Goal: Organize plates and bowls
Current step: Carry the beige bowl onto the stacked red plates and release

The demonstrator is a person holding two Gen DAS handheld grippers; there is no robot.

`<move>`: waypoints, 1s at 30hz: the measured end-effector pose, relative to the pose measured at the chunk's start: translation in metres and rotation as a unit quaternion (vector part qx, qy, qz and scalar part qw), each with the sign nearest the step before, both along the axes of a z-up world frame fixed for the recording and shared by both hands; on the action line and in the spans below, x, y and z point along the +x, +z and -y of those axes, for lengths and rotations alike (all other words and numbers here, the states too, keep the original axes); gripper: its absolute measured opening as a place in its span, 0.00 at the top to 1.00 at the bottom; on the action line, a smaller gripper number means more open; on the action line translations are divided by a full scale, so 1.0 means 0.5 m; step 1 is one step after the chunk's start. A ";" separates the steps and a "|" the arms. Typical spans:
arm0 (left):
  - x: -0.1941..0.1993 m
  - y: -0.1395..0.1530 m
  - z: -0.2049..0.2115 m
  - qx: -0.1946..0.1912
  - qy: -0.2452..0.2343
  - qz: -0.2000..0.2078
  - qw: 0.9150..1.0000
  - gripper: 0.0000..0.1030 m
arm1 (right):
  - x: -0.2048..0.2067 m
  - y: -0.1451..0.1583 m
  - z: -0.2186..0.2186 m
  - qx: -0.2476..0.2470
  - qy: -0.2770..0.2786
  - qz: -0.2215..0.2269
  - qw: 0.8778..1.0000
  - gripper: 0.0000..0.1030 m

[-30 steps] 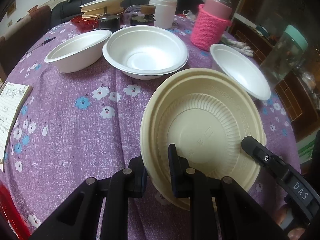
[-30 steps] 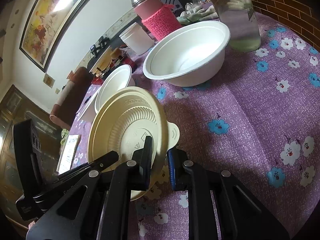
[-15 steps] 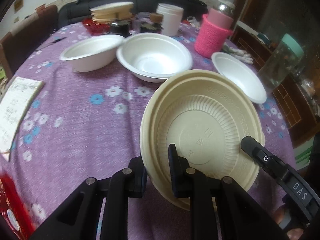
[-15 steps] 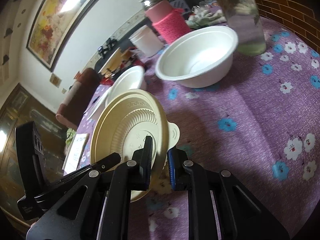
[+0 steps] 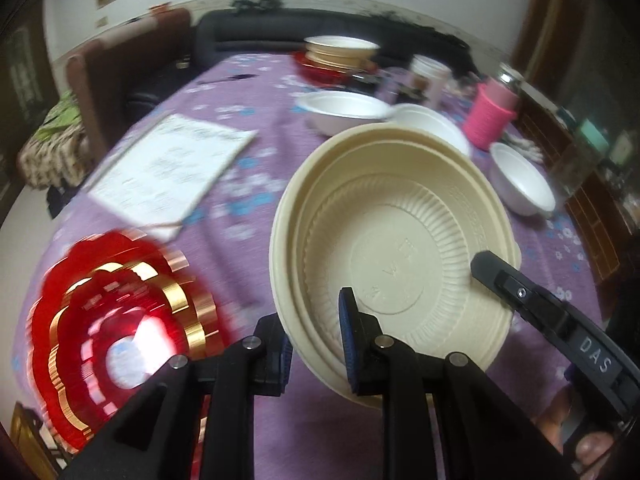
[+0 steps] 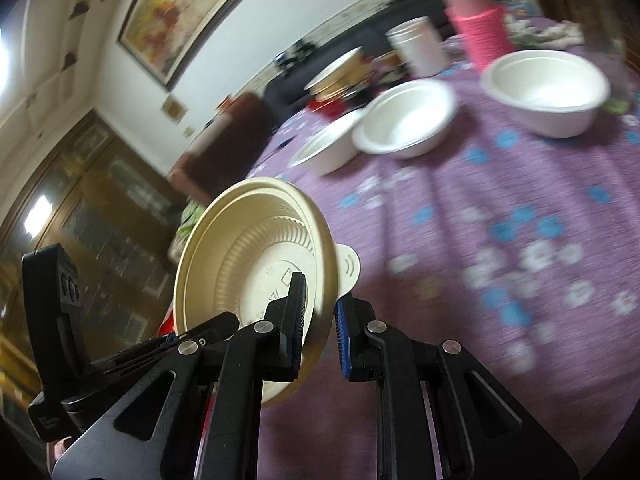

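A cream ribbed plastic bowl [image 5: 396, 240] is held in the air above the purple flowered tablecloth [image 5: 248, 184], tilted. My left gripper [image 5: 314, 340] is shut on its near left rim. My right gripper [image 6: 320, 320] is shut on the opposite rim of the same bowl [image 6: 256, 248], by its small tab. The right gripper's finger [image 5: 520, 292] shows inside the bowl in the left wrist view. Three white bowls [image 6: 408, 120] stand on the far side of the table.
A red and gold scalloped plate [image 5: 108, 320] lies at the near left, blurred. A printed paper sheet [image 5: 172, 168] lies beyond it. A pink knitted bottle [image 5: 494, 116], a white cup [image 6: 418, 46] and a stack of plates [image 5: 340, 50] stand at the back.
Both grippers have carried the cream bowl up and to the left. The white bowls have dropped back to the far right, and the red plate and paper have come into view.
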State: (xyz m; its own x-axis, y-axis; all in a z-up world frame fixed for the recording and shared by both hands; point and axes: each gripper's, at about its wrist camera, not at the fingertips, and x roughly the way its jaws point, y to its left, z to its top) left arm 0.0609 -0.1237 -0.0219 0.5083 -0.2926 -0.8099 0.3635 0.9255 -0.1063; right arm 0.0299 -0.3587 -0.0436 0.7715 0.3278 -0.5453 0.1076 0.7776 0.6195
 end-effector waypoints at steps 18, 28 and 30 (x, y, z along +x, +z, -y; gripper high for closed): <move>-0.009 -0.022 -0.273 -0.007 0.120 -0.013 0.993 0.80 | 0.129 -0.027 -0.320 -0.034 0.146 -0.017 0.989 0.86; 0.001 -0.069 -0.345 -0.006 0.150 -0.047 0.988 0.80 | 0.139 -0.052 -0.386 -0.068 0.182 -0.020 0.981 0.86; -0.001 -0.073 -0.353 -0.002 0.154 -0.045 0.987 0.80 | 0.139 -0.059 -0.397 -0.079 0.185 -0.017 0.979 0.86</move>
